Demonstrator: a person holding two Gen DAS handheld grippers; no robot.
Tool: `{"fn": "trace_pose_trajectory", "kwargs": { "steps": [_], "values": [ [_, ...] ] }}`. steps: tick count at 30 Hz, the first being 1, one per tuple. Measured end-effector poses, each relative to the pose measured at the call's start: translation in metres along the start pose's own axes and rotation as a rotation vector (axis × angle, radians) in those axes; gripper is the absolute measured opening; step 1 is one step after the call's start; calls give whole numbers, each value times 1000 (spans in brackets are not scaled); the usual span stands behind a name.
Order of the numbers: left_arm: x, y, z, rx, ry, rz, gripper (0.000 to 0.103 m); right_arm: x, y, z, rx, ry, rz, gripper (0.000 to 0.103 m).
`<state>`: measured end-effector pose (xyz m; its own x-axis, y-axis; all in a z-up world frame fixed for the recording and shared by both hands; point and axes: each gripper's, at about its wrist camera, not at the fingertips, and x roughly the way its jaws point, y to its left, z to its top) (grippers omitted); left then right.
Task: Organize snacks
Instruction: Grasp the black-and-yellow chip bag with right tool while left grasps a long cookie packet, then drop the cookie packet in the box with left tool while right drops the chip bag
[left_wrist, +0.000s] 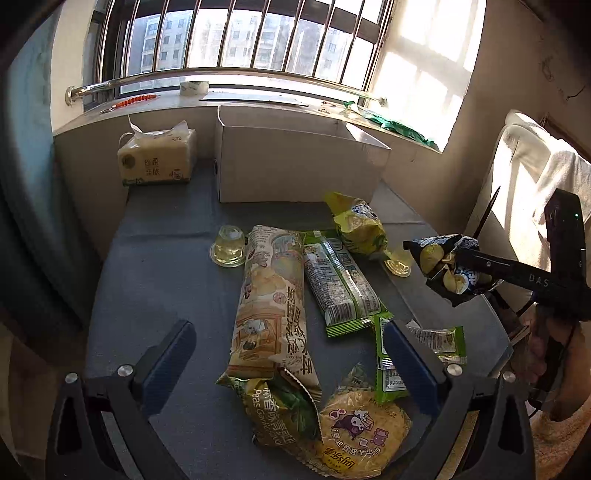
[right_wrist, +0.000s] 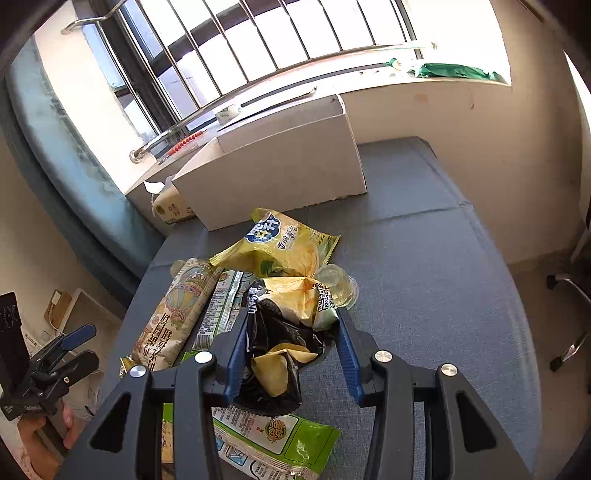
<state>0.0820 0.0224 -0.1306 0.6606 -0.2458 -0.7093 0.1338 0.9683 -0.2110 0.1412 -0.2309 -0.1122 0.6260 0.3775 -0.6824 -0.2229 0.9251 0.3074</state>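
My right gripper (right_wrist: 291, 332) is shut on a black-and-yellow chip bag (right_wrist: 280, 350) and holds it above the grey mat; it shows at the right of the left wrist view (left_wrist: 447, 267). My left gripper (left_wrist: 291, 343) is open and empty, low over the snack pile. Between its fingers lie a long beige snack pack (left_wrist: 271, 295), a green pea bag (left_wrist: 284, 406) and a round yellow noodle pack (left_wrist: 362, 428). A green wrapper (left_wrist: 340, 284), a yellow chip bag (right_wrist: 280, 243) and two jelly cups (left_wrist: 228, 246) lie beyond. A white open cardboard box (left_wrist: 295, 166) stands behind the pile.
A tissue pack (left_wrist: 157, 155) stands left of the box. The windowsill (left_wrist: 258, 107) and barred window run behind. A white chair (left_wrist: 532, 173) stands at the right. The grey mat (right_wrist: 424, 277) covers the table.
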Motion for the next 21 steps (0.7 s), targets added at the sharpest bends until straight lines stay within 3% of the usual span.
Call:
{"fn": "trace_pose_trajectory", "kwargs": {
  "steps": [4,7,10,11,13,14,17,21],
  "values": [
    [36,3,7,13,92,47,103,-14,8,0,-55,-28,-27,48],
    [57,7,8,1,133,20,103,-25,11,-2,-60,-51,-21,48],
    [74,10,7,-5,178,49,101,-35,13,-5,-58,-70,-12,48],
    [78,10,7,-2,182,53,96,-38,13,-6,-63,-76,-18,48],
    [83,11,6,3,195,22,61,-41,14,-7,-71,-78,-23,48],
    [83,10,6,27,191,36,50,-42,14,-8,-69,-79,-20,48],
    [73,5,8,52,142,38,38,-43,11,-9,-62,-77,-12,48],
    [47,6,21,14,41,18,33,-42,5,-5,-30,-84,17,48]
  ]
}}
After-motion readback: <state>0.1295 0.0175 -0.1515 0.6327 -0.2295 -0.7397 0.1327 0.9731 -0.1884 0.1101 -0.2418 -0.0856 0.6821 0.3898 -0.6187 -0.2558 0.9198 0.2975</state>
